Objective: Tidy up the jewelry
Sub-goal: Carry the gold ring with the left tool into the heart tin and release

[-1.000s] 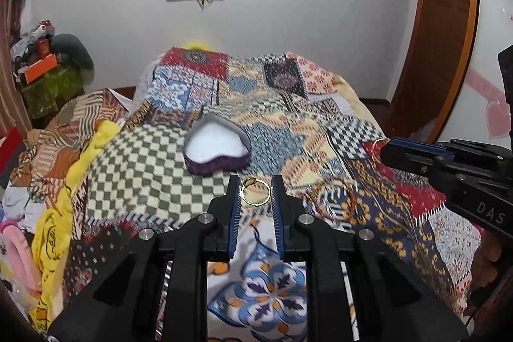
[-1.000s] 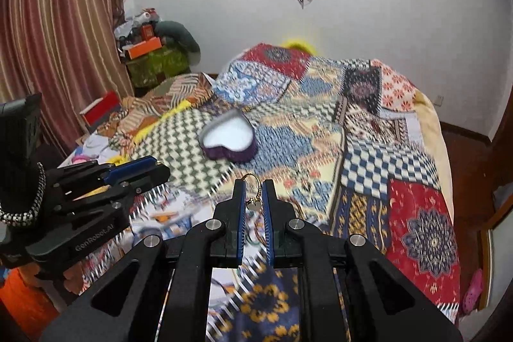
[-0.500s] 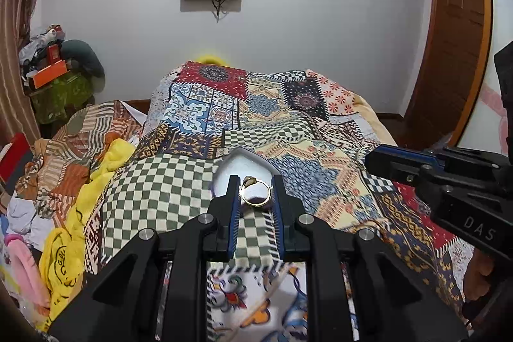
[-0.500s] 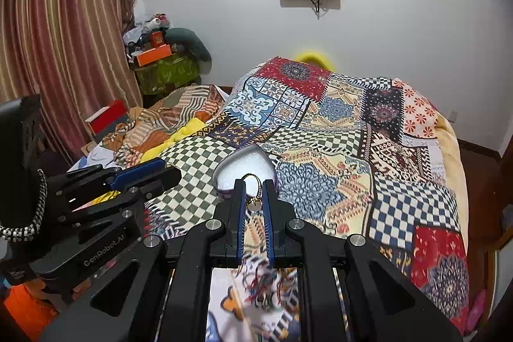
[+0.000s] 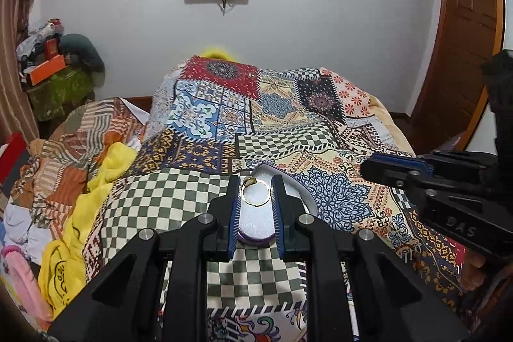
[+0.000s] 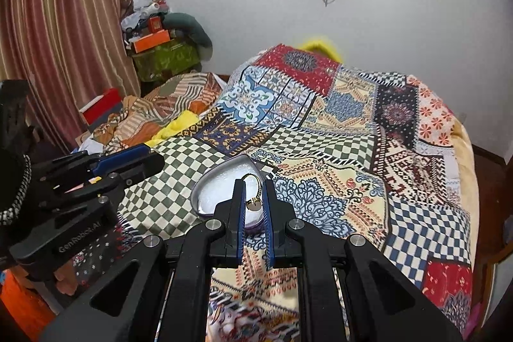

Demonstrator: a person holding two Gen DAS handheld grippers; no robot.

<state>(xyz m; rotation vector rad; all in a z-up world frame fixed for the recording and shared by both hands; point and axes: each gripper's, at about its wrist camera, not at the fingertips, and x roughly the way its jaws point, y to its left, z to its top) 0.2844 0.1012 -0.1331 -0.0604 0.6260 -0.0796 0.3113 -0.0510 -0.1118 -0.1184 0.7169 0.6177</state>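
1. A gold ring (image 5: 255, 194) is pinched by the left gripper (image 5: 255, 193) above the heart-shaped box (image 5: 285, 191).
2. A second ring (image 6: 255, 196) is clamped in the right gripper (image 6: 254, 197).
3. Neither is placed yet; the box looks empty.

right gripper (image 5: 457, 221) — "DAS"; left gripper (image 6: 80, 233) — "GenRobot.AI"

Heart-shaped box (image 5: 290, 181) lay open on bed quilt (image 5: 320, 124), interior partly exposed in both views. Left gripper (image 5: 255, 193), gold ring (image 5: 255, 193) between jaws, occupied space over box. Right gripper (image 6: 254, 197), second ring (image 6: 253, 201) between jaws, crowded same opening from other side. Quilt beyond box lay bare. Clothes pile (image 5: 64, 181) blocked left edge of bed.
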